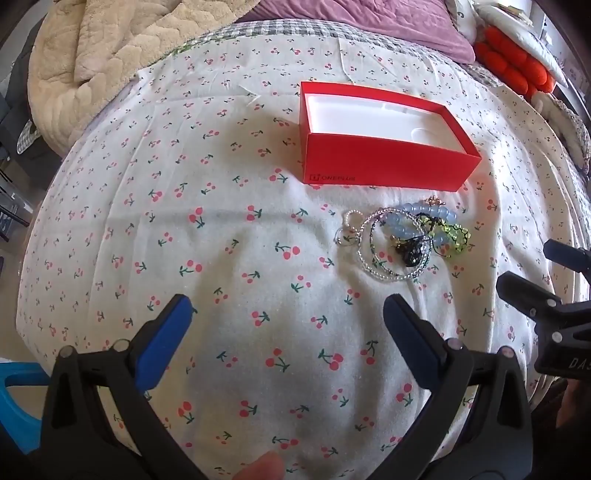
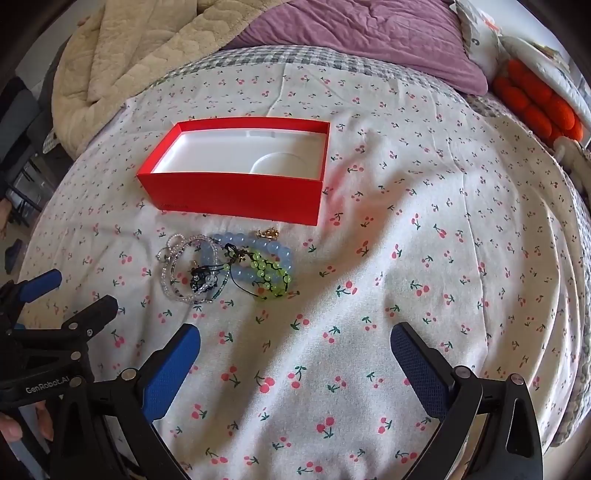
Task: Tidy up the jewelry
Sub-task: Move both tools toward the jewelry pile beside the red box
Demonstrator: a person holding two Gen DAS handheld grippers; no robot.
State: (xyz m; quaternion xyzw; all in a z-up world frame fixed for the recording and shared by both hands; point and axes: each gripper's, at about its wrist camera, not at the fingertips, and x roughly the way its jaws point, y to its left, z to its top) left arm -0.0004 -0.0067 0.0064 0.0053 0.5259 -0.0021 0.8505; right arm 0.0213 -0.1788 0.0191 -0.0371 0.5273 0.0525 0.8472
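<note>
An open red box (image 1: pixel 384 162) with a white insert lies on the cherry-print sheet; it also shows in the right wrist view (image 2: pixel 236 192). A tangled pile of jewelry (image 1: pixel 404 240) lies just in front of it: pale blue bead bracelets (image 2: pixel 255 251), a green bead bracelet (image 2: pixel 271 275), clear bead rings (image 2: pixel 177 269) and a dark pendant (image 2: pixel 201 280). My left gripper (image 1: pixel 286 308) is open and empty, below and left of the pile. My right gripper (image 2: pixel 295 338) is open and empty, below and right of the pile.
A beige blanket (image 1: pixel 103 55) and a purple quilt (image 2: pixel 369 33) lie bunched at the far side of the bed. An orange cushion (image 2: pixel 535 103) sits at the far right. The bed's left edge drops to the floor (image 1: pixel 18 206).
</note>
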